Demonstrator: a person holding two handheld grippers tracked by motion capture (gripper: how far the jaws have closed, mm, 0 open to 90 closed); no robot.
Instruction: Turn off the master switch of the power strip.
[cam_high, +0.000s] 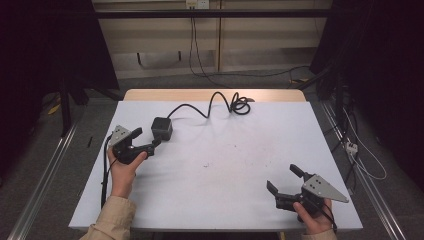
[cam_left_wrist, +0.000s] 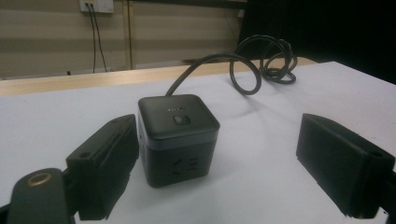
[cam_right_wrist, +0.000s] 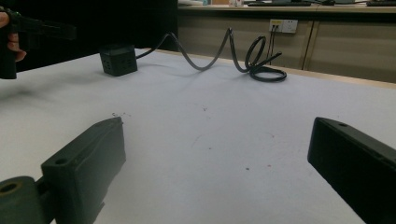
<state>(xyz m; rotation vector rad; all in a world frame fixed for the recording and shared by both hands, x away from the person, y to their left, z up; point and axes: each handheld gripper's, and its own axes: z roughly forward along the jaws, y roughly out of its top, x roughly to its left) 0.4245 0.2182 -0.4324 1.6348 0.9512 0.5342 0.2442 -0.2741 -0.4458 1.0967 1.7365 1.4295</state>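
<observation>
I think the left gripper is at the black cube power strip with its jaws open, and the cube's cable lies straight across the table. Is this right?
Not quite. The cable is not straight: it arches up and ends in a coil near the table's far edge, as the high view shows. The rest holds: the left gripper is at the black cube power strip with its jaws open, one beside the cube.

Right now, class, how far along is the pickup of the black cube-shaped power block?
Done: the left gripper has reached the power block, which sits between its open jaws in the left gripper view. In hand: closing on it; one jaw looks near a side, the other stands well clear. Left: the grasp and any lift; the block rests on the table, its cable coiled behind. The right gripper waits open.
</observation>
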